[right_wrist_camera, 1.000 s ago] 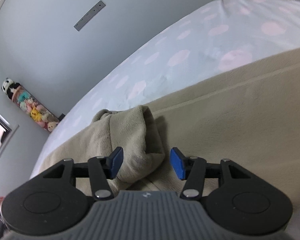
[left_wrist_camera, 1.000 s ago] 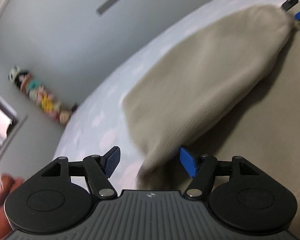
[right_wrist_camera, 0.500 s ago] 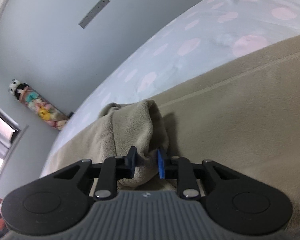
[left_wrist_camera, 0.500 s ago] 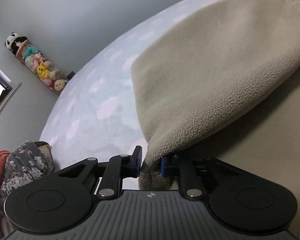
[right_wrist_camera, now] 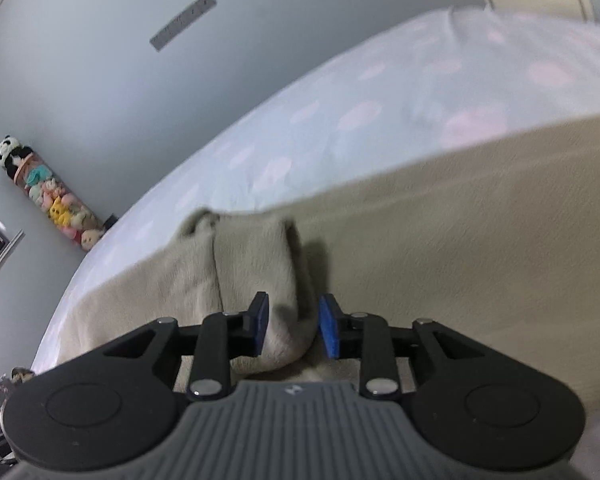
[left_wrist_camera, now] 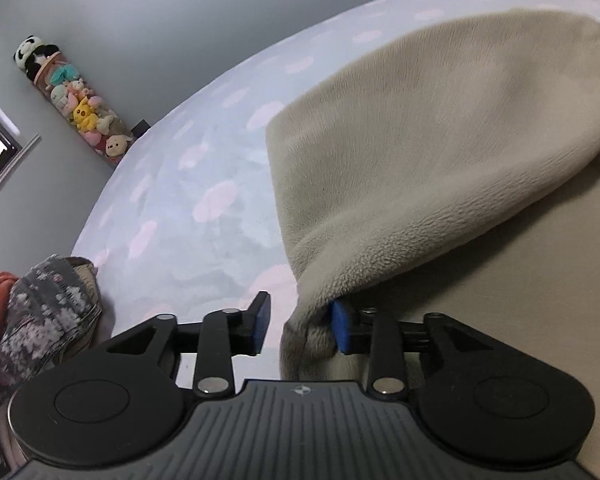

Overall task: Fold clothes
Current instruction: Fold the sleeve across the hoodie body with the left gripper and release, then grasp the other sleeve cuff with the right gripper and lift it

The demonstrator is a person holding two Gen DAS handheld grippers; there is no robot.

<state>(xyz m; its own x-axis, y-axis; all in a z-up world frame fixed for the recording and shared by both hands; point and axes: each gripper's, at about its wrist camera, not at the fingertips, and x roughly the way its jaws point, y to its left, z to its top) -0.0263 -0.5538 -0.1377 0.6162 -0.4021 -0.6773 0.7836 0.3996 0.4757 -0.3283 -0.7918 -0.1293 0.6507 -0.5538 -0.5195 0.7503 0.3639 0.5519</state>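
- The beige fleece garment (left_wrist_camera: 440, 152) lies spread on the dotted bedsheet (left_wrist_camera: 204, 184), one bunched flap ahead of each gripper.
- My left gripper (left_wrist_camera: 300, 326) and right gripper (right_wrist_camera: 292, 326) are both released, fleece sitting between the fingers.
- I judge I should withdraw straight, avoiding snags.
- No readable writing.

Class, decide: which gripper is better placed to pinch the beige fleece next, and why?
Likely right. The right gripper straddles a fold of the beige fleece; the left gripper has fleece only against one finger.
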